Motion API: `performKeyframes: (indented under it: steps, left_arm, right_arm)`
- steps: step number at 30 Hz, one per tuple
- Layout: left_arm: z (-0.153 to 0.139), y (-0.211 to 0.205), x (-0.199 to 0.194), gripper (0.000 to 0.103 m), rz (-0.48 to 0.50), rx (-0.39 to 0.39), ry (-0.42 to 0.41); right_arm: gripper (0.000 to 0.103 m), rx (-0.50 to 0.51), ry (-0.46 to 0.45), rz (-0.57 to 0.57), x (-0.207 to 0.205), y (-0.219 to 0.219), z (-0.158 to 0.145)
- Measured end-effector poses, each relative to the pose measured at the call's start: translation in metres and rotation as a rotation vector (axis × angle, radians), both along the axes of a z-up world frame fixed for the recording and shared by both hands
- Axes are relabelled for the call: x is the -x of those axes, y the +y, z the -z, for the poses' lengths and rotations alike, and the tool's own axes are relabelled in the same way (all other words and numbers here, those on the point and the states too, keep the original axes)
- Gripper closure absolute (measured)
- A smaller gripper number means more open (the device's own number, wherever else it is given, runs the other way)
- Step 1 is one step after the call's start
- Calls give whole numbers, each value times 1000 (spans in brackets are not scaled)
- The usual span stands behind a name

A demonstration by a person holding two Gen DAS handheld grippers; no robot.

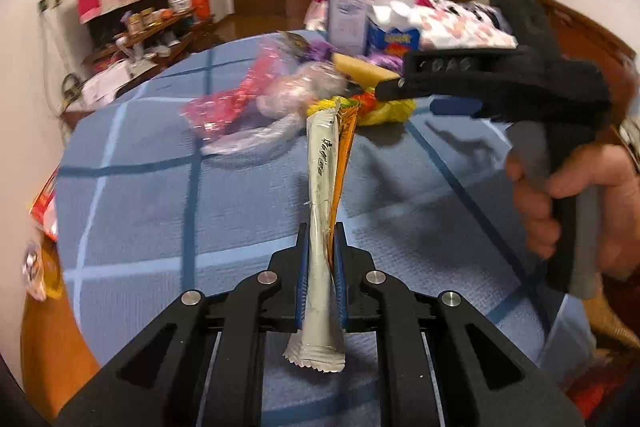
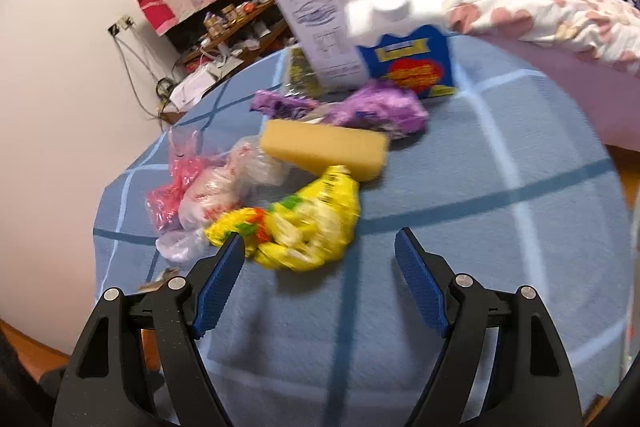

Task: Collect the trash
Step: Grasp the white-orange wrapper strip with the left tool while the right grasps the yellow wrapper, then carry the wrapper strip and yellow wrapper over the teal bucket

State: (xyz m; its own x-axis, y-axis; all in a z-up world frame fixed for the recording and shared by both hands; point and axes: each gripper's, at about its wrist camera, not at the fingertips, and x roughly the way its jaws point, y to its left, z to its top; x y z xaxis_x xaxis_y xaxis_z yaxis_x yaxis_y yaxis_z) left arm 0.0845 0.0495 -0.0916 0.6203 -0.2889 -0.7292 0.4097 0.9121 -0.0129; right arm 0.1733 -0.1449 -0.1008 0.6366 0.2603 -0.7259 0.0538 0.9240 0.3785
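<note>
The left gripper (image 1: 321, 251) is pinching two sachets (image 1: 322, 211); the right gripper (image 2: 320, 259), gaping empty, should be centring on the yellow wrapper (image 2: 296, 223) just ahead.

Warm indoor light, moderately bright. Fisheye bowing and dark vignette at all corners. Motion blur smears the yellow wrapper (image 2: 294, 223) and far clutter; soft shadows fall on the blue checked cover (image 2: 460, 187).

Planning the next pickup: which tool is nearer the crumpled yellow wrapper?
Right. The right tool hangs open just short of the yellow wrapper, one finger beside it. The left tool sits further back, shut on two stick sachets.
</note>
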Motion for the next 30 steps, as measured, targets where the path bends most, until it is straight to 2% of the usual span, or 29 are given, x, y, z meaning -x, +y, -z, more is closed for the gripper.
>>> performKeyframes:
  steps: [1, 2, 3, 5, 9, 22, 30]
  left_arm:
    - [-1, 2, 0, 92, -18, 4, -2]
    - [-2, 6, -2, 92, -43, 13, -2]
    - [-3, 8, -3, 92, -62, 16, -2]
    - [-4, 10, -4, 92, -85, 12, -6]
    - [-7, 10, -4, 92, -103, 20, -4]
    - [-21, -10, 11, 92, -113, 49, -15]
    - [-29, -29, 22, 92, -108, 27, -24]
  right_arm:
    - [32, -4, 5, -6, -4, 2, 1]
    - [47, -11, 18, -15, -8, 6, 4]
    - [54, -11, 34, -21, -11, 8, 7]
    - [59, -12, 33, -33, -11, 9, 9]
    - [61, 16, -6, -41, 3, 6, 3]
    - [61, 165, -191, 84, 82, -23, -37]
    - [61, 201, -206, 117, 107, -36, -44]
